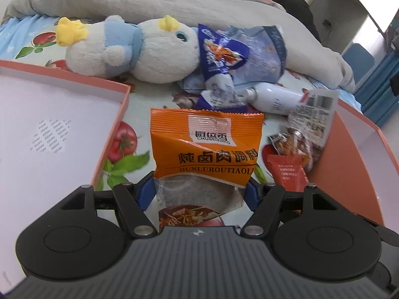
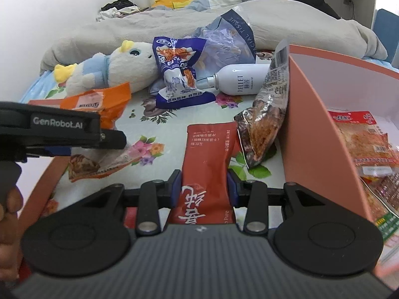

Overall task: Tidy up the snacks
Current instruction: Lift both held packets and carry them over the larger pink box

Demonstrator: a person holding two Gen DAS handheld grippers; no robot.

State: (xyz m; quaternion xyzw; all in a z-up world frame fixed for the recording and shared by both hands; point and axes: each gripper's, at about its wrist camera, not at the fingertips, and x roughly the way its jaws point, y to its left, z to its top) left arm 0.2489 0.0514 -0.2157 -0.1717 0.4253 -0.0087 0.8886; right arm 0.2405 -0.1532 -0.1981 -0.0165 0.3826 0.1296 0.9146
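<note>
Your left tool (image 1: 199,191) is clenched on the orange packet (image 1: 207,147) w/ the box lid (image 1: 109,124) beside; right tool (image 2: 204,189) grips the red sachet (image 2: 208,154) above the bed, next to the box (image 2: 299,114) holding snacks, prob. its destination.

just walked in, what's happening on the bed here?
A person is sorting snacks with two handheld grippers. The left gripper is closed on an orange seasoning packet; the right gripper is closed on a red sachet. An orange box on the right already holds snack packs, and another box sits on the left. A blue snack bag, a brown snack pack, a white bottle and a plush toy lie on the bedsheet.
</note>
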